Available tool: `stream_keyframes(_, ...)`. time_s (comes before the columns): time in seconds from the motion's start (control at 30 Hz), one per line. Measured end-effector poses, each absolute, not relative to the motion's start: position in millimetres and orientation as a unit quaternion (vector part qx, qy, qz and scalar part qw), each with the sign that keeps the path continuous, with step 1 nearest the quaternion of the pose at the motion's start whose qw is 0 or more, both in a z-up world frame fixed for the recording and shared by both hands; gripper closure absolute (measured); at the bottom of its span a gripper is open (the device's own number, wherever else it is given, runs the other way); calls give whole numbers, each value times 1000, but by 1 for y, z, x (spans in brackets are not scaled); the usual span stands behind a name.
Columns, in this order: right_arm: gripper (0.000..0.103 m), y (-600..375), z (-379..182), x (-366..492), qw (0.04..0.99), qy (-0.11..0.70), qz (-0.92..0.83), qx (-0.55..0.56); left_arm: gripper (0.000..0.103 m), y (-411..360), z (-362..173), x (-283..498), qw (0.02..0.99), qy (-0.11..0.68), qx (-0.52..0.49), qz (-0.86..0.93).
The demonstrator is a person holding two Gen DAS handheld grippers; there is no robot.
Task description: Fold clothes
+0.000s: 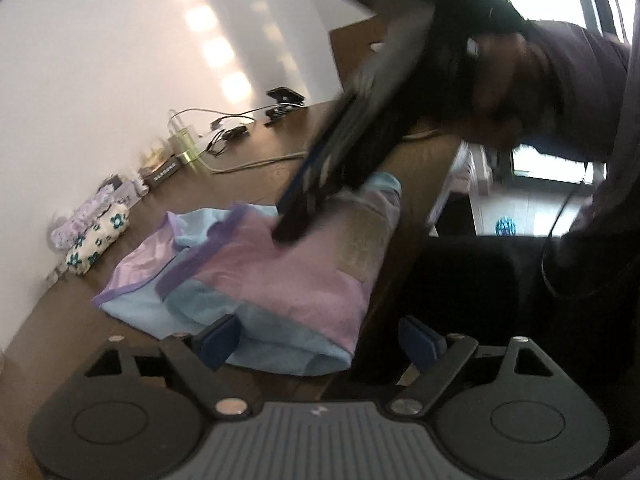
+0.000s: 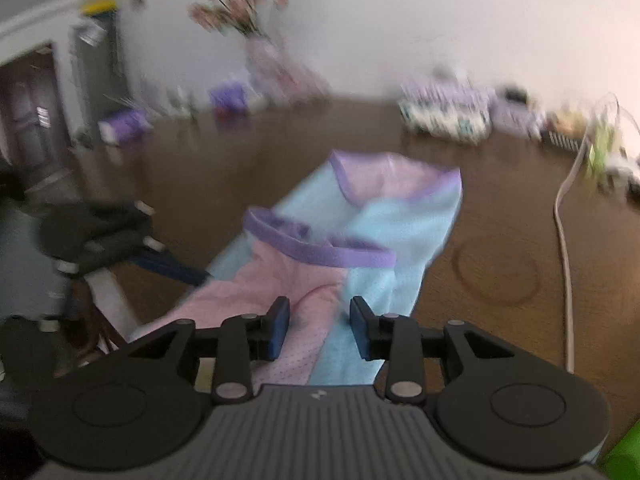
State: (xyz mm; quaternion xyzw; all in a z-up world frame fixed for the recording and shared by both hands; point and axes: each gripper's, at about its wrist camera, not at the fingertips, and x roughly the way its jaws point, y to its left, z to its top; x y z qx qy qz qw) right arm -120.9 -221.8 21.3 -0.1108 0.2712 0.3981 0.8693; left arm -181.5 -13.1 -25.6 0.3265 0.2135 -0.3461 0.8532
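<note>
One garment only in play: a small pastel top of pink and pale-blue mesh panels with purple trim (image 2: 340, 236), lying on the dark brown wooden table (image 2: 500, 208) close to its near edge, partly doubled over itself, with a purple-edged opening turned up on top and one end hanging toward the table's edge. Neither flat nor squared into a finished packet, so somewhere mid-fold, judging by the loose, uneven layers; corners to be matched and the bundle to be tidied, as far as visible.

Left gripper (image 1: 320, 338) low at the garment's blue hem, jaws spread wide on either side of the cloth, pinching nothing. Right gripper (image 2: 320, 320) hovering over the pink panel, jaws parted, with fabric seen between the blue pads but not clamped. In the left wrist view, the same right gripper (image 1: 298, 216) reaching down with its tip on or just above the pink cloth; contact unclear through the blur.

Against the wall, a small pile of flower-printed cloth (image 1: 94, 236), seemingly rolled or folded. Beside the garment, a pale cable (image 2: 564, 264) across the table.
</note>
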Motion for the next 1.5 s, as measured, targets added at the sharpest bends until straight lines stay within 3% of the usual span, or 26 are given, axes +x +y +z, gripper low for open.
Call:
stream_keyframes(0.03,40,-225,23,-130,863,255,416,-131,17,-12,-25,-182,852,209,330,-348)
stream_keyframes(0.1,25,-230,26,-148,848,221,451,-171,17,-10,-21,-182,852,197,332,-355)
stream_keyframes(0.2,26,-234,25,-173,819,173,492,-239,17,-6,-16,-173,848,192,328,-369)
stream_keyframes(0.27,32,-228,14,-176,803,161,495,-290,18,-4,-14,-168,843,194,326,-381)
stream_keyframes(0.3,42,-226,11,-175,798,169,498,-294,19,-3,-14,-166,841,195,325,-387)
stream_keyframes(0.47,64,-225,11,-169,785,224,514,-263,19,-2,-12,-171,834,186,338,-394)
stream_keyframes(0.5,79,-228,13,-173,787,229,515,-251,19,-3,-12,-173,832,180,346,-394)
stream_keyframes(0.53,88,-231,16,-175,790,236,515,-234,19,-5,-12,-175,829,177,358,-392)
stream_keyframes(0.7,89,-247,28,-187,800,251,522,-158,26,-16,-5,-180,798,154,403,-420)
stream_keyframes(0.87,89,-255,34,-189,801,250,534,-105,77,-10,0,-158,780,230,330,-479)
stream_keyframes(0.9,86,-256,34,-188,808,244,528,-99,78,-9,1,-156,778,239,319,-486)
stream_keyframes(0.97,63,-260,34,-184,826,229,507,-92,82,-5,4,-151,778,247,303,-492)
stream_keyframes(1.0,43,-261,34,-185,836,220,493,-99,84,-2,6,-147,779,255,288,-496)
stream_keyframes(1.03,34,-261,34,-188,841,207,487,-112,90,1,7,-143,780,262,273,-499)
stream_keyframes(1.07,29,-262,35,-193,845,192,484,-126,90,6,10,-138,782,273,247,-504)
stream_keyframes(1.17,4,-261,31,-210,853,142,469,-180,90,23,16,-120,786,307,171,-508)
stream_keyframes(1.37,2,-233,9,-209,830,108,467,-283,90,49,17,-104,781,339,63,-520)
stream_keyframes(1.5,7,-218,5,-200,811,94,478,-325,90,64,18,-96,774,353,8,-525)
